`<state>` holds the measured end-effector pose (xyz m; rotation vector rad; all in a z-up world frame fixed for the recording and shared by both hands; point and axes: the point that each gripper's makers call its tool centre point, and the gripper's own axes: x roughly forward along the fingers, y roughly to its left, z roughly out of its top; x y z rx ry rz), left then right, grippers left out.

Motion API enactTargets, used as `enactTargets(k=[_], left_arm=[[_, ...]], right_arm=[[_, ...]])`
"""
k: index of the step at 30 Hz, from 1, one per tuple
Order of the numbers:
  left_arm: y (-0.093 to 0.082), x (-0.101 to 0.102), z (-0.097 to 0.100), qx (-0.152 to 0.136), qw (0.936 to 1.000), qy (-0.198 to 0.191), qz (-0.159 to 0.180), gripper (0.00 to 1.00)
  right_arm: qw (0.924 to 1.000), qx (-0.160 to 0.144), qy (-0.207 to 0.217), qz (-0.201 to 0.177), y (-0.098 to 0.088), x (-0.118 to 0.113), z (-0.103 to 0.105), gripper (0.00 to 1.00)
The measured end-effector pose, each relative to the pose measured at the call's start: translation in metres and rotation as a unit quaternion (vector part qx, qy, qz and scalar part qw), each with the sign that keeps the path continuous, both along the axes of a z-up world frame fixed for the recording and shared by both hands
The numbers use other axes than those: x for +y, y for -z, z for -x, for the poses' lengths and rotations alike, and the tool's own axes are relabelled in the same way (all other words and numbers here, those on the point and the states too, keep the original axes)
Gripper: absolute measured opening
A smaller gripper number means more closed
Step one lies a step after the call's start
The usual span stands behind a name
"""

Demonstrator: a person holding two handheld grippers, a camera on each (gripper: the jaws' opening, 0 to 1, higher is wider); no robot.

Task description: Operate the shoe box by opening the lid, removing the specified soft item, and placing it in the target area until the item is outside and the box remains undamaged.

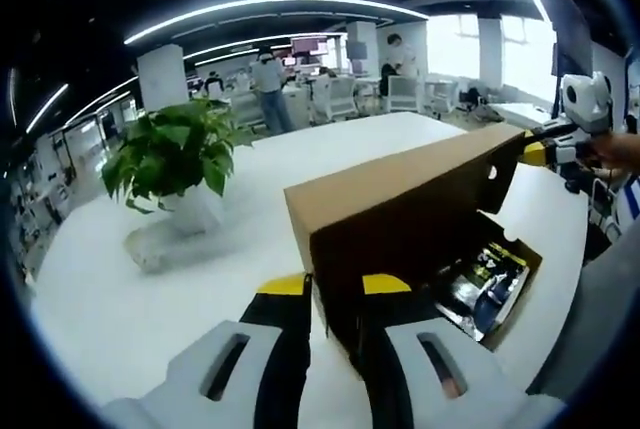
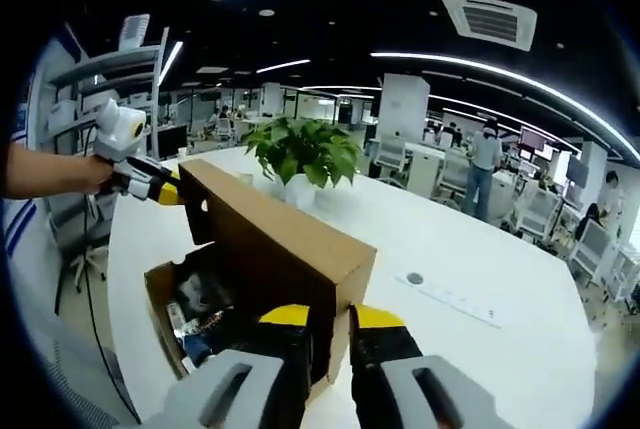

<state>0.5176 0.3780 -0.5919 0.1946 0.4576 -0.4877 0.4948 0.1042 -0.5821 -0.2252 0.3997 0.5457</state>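
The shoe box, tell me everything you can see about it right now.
The shoe box is plain brown cardboard on a white table. Its hinged lid is raised, each end corner pinched by a gripper's fingers. The opened base holds dark, glossy packed contents. A potted plant stands apart behind it.

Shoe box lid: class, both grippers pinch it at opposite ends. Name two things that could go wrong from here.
1. The left gripper and right gripper each clamp an end of the raised cardboard lid; uneven pulling could probably crease or tear it.
2. The box sits near the table edge in the right gripper view; a tug might slide it off.
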Motion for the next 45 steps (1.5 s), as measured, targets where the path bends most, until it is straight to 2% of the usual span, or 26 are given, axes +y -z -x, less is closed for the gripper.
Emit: enactTargets(k=[5, 9, 17, 31, 34, 45], left_arm=[[-0.001, 0.001, -0.007, -0.004, 1.0, -0.007, 0.003, 0.09], [-0.001, 0.004, -0.011, -0.006, 0.9999, -0.011, 0.001, 0.05], [-0.002, 0.008, -0.022, -0.004, 0.9993, -0.031, 0.018, 0.01], [0.001, 0.008, -0.03, -0.002, 0.9986, -0.052, -0.008, 0.0], [0.001, 0.01, -0.029, -0.002, 0.9984, -0.057, -0.006, 0.0], [0.001, 0.01, -0.033, -0.004, 0.9981, -0.061, 0.004, 0.0]], right_arm=[[1.0, -0.002, 0.006, 0.004, -0.001, -0.004, -0.006, 0.02], [1.0, -0.002, 0.007, 0.005, -0.001, -0.004, -0.009, 0.01], [0.9999, -0.004, 0.013, 0.001, -0.002, -0.006, -0.016, 0.01], [0.9998, -0.004, 0.019, -0.01, -0.003, -0.006, -0.021, 0.01], [0.9997, -0.009, 0.02, -0.009, -0.002, -0.007, -0.023, 0.01], [0.9995, -0.007, 0.029, -0.013, 0.014, -0.009, -0.019, 0.06]])
